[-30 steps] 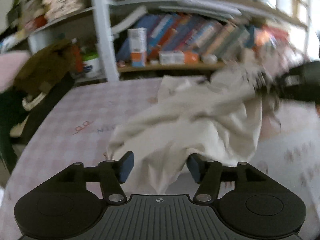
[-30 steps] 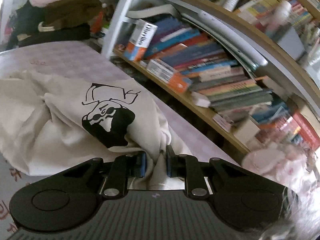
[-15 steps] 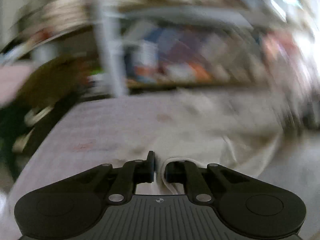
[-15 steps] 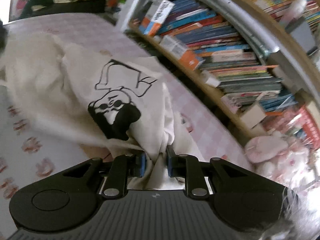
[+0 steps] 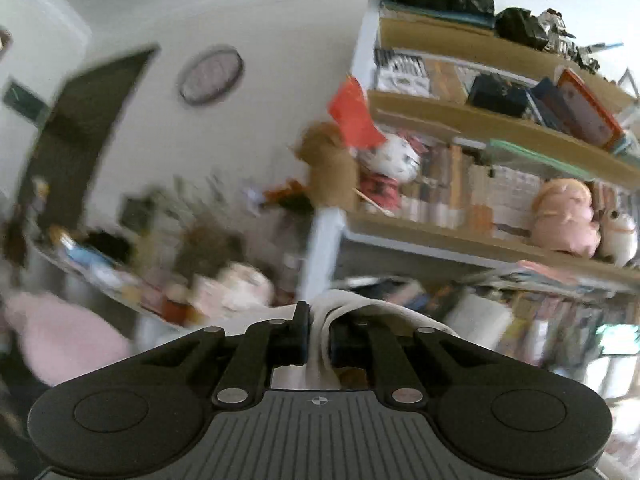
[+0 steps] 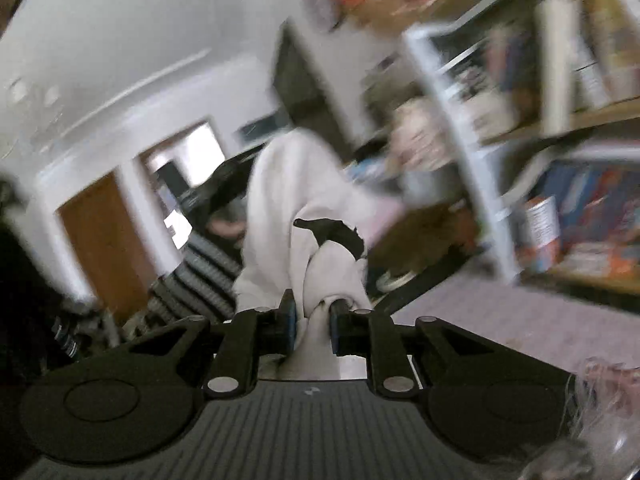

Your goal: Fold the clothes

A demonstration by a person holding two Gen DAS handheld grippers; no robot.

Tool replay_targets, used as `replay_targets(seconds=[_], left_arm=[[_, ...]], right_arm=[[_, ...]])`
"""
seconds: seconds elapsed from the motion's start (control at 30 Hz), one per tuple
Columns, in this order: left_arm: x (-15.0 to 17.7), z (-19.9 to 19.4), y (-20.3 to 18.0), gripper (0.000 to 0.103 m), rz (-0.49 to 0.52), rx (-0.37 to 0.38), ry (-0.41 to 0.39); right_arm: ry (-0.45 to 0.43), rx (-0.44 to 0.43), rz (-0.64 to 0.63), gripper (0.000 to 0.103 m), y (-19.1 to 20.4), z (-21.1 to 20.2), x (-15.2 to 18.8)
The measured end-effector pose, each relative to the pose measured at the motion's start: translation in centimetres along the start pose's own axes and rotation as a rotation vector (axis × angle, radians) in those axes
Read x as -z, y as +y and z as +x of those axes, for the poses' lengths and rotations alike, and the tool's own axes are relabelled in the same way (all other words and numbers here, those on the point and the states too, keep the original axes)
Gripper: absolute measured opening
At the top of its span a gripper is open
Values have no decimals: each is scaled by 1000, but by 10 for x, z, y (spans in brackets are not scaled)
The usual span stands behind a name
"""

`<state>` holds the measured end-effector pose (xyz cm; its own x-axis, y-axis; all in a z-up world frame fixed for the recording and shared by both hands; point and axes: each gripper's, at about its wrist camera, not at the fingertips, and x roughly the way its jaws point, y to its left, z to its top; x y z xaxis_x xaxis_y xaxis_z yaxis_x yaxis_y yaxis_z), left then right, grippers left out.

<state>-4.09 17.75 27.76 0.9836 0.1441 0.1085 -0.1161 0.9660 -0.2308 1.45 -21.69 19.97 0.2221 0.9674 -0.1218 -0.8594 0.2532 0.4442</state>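
Observation:
A cream T-shirt with a black print is held by both grippers and lifted into the air. In the left wrist view my left gripper (image 5: pixel 319 320) is shut on a thin fold of the T-shirt (image 5: pixel 352 306), and the camera points up at the shelves. In the right wrist view my right gripper (image 6: pixel 314 314) is shut on a bunched part of the T-shirt (image 6: pixel 288 184), which hangs stretched in front of the camera with its black print (image 6: pixel 332 234) showing. Both views are blurred by motion.
A tall bookshelf (image 5: pixel 500 160) with books and plush toys (image 5: pixel 564 216) fills the right. The pink checked bed surface (image 6: pixel 500 316) lies low at the right of the right wrist view. A brown door (image 6: pixel 104 240) and striped fabric (image 6: pixel 204 272) are at the left.
My left gripper went from open to shut on the shirt's edge. Both grippers then swung upward, lifting the shirt off the bed; the cameras now face shelves and walls.

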Motion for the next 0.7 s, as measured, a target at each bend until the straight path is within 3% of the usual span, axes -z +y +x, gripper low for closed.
replay_targets(seconds=[0.07, 0.13, 0.23, 0.3, 0.33, 0.4, 0.47, 0.5, 0.7], left_arm=[[27, 37, -6, 10, 7, 27, 135], [71, 77, -13, 15, 57, 31, 323], [168, 131, -17, 17, 174, -27, 675], [230, 149, -18, 18, 259, -61, 877], [252, 150, -19, 18, 304, -63, 919], [278, 144, -25, 19, 385, -56, 931], [288, 133, -32, 25, 448, -30, 913], [286, 125, -34, 31, 467, -10, 892], [273, 105, -41, 39, 582, 64, 750]], right_arm=[[14, 145, 31, 15, -26, -7, 4], [86, 314, 95, 17, -60, -2, 21], [238, 590, 155, 51, -110, 16, 59], [332, 753, 169, 50, -130, 26, 87], [365, 791, 182, 50, -135, 27, 99], [389, 799, 191, 52, -134, 25, 113], [410, 783, 181, 64, -123, 25, 122], [418, 780, 173, 66, -116, 26, 126], [508, 676, 66, 79, -74, 72, 154]])
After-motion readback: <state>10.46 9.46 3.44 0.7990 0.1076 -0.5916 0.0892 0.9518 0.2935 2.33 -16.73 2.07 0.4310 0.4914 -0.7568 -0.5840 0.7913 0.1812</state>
